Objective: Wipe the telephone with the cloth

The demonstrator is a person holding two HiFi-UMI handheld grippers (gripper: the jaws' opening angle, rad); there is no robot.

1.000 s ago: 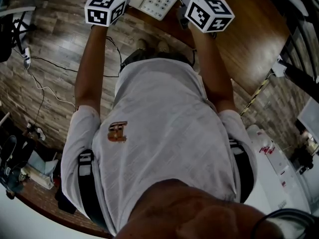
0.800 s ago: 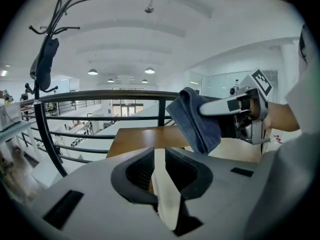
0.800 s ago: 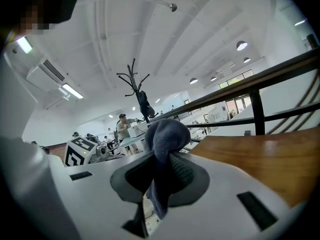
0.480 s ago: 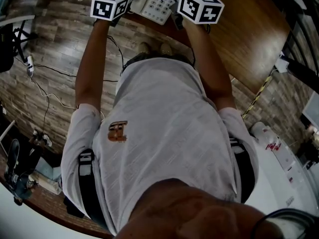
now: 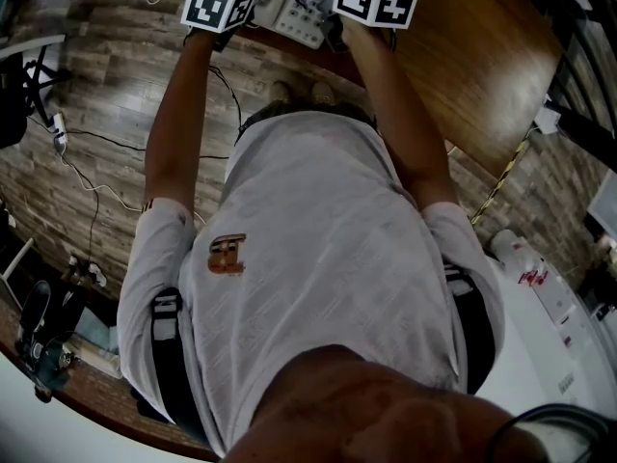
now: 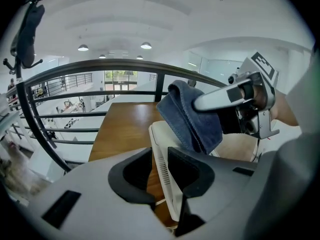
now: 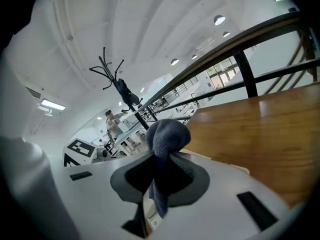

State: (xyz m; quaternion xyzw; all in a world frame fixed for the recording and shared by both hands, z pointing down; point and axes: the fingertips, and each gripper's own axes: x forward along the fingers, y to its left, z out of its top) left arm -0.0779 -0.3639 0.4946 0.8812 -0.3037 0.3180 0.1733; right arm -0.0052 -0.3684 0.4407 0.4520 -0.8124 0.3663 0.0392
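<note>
Brown table [image 5: 482, 56] wood is filling the head view's upper right, with the white telephone [image 5: 307, 17] at the top middle. The left gripper [image 6: 159, 171] is pinching the telephone's edge, holding it steady, and the right gripper [image 7: 160, 179] is squeezing the blue cloth [image 7: 167, 134]. Wiping seems to be going on; next, the cloth needs rubbing across the telephone.

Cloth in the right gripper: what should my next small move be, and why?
Probably lower the right gripper slightly so the cloth presses on the telephone, then start the stroke. The cloth is pinched firmly and hangs just over the telephone's top, though contact is not clear. The left gripper is clamped on the telephone's edge, so it should stay steady.
</note>
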